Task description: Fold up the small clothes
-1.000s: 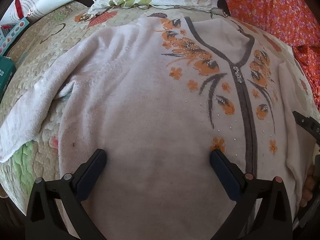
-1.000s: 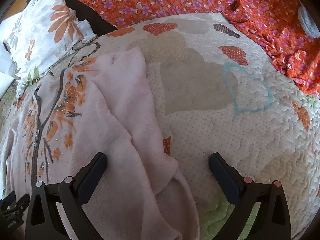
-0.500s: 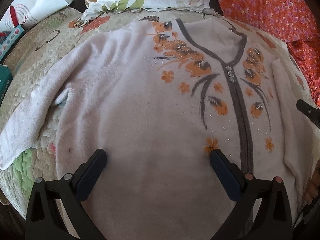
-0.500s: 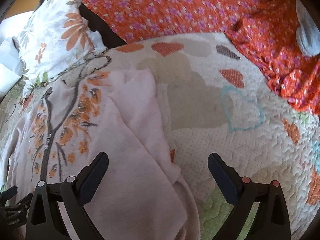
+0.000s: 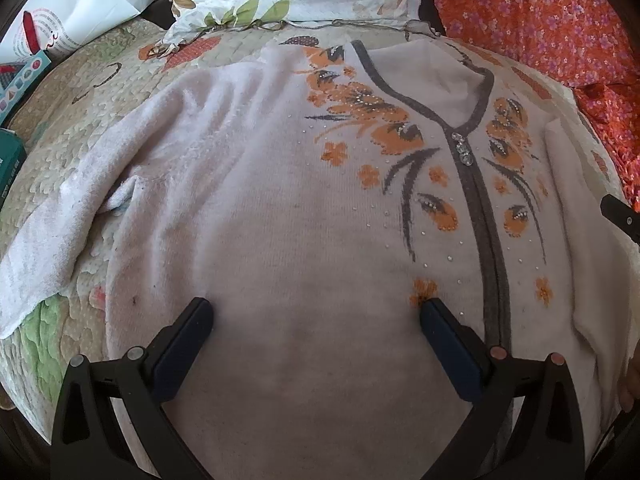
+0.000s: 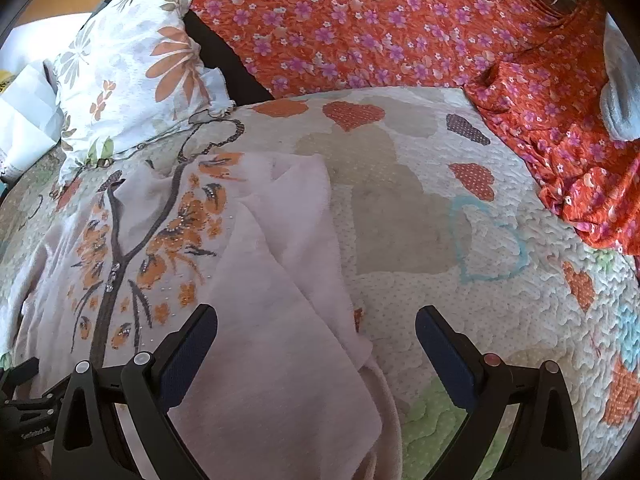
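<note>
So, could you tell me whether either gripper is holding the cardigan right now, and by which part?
Nothing is held. The left gripper and right gripper are both open above the pink floral cardigan, with no fabric pinched between their fingers.

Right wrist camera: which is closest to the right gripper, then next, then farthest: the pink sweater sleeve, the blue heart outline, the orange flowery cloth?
From the right gripper:
1. Pink sweater sleeve: lying between its open fingers, toward the left one.
2. Blue heart outline: stitched on the quilt, farther ahead and to the right.
3. Orange flowery cloth: across the back and down the right side.
</note>
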`<state>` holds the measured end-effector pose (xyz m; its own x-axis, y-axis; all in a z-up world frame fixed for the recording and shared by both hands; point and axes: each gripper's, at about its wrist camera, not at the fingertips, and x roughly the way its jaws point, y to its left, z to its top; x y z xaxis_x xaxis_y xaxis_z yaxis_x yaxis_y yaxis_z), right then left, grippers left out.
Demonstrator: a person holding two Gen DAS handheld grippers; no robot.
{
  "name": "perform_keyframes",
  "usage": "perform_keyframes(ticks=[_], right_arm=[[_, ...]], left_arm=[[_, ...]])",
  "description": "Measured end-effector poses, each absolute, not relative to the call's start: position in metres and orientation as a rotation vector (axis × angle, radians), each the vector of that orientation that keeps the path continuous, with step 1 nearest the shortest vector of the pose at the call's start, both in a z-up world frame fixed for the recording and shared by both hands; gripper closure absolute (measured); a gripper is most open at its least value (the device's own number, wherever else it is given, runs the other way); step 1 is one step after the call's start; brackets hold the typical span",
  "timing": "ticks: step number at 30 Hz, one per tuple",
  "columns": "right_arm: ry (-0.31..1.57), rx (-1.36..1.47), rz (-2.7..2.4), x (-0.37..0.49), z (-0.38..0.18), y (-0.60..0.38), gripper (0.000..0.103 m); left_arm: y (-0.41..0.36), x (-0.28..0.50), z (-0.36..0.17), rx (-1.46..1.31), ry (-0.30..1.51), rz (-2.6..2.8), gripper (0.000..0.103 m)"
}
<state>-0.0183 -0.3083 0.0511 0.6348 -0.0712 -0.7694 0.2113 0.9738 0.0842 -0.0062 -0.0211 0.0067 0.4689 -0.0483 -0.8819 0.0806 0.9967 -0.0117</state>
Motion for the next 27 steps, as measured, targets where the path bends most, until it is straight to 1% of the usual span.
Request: perform_keyframes(ticks=[7, 15, 22, 27], right_arm=[[0.850, 0.149, -0.159, -0.022, 0.060, -0.306, 0.001], [0.807, 0.100, -0.154, -0.030, 0.079, -0.300, 0.001], [0.816, 0.071, -0.164, -0.030, 0.079, -0.303, 0.001], [0.845, 0.112, -0.151, -0.028, 0.077, -0.311, 0.001]], left_arm=[[-0.024, -0.007, 0.012, 0.058, 1.095, -0.088, 0.000], [-0.028, -0.010, 0.039, 0.042, 1.009, -0.149, 0.000], [-0.017, -0.001, 0.040, 0.033, 1.017, -0.112, 0.000], [-0.009, 0.004, 0.036, 0.016, 1.036, -0.090, 0.000]])
